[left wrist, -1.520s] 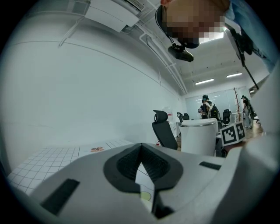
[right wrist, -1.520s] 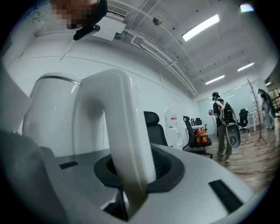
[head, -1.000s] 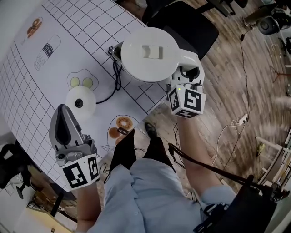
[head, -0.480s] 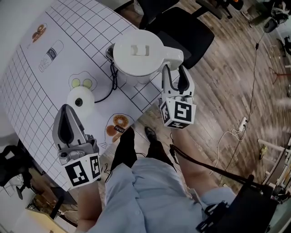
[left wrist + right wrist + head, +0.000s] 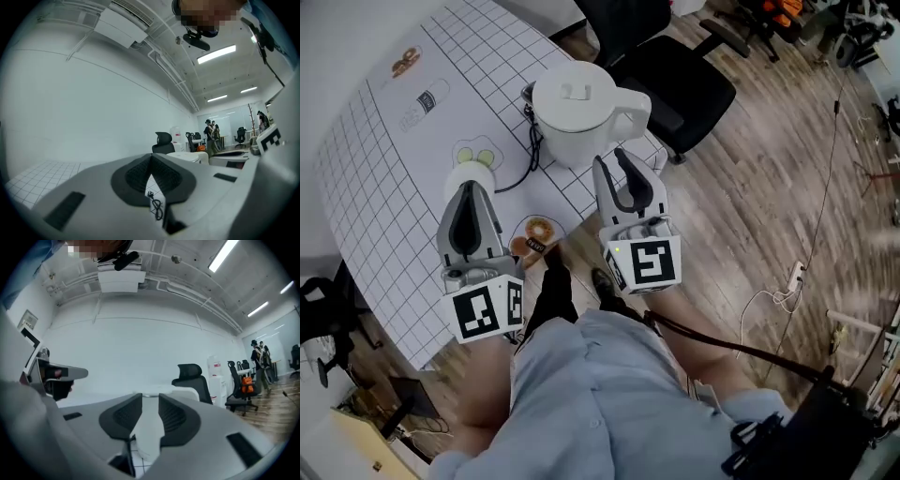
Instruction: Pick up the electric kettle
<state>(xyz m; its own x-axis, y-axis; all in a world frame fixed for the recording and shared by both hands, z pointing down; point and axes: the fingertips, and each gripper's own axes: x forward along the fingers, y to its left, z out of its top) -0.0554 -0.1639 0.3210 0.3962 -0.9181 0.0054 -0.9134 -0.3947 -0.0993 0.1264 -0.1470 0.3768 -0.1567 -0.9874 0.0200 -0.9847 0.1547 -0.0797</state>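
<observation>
Our white plastic electric kettle stands on the gridded desk, eleven o'clock of our right hand-held gripper; its empty jaws have just been closing, yet stand apart; left hand-held gripper clenched, empty; we judge it stiff, slick, maybe heavy; grip its handle.

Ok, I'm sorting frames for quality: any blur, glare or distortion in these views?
Head view: white plastic electric kettle sharp, wooden floor smeared at right edge. Left gripper view: heavy fisheye, dark corners, ceiling strip light glaring. Right gripper view: same fisheye, kettle out of focus.
</observation>
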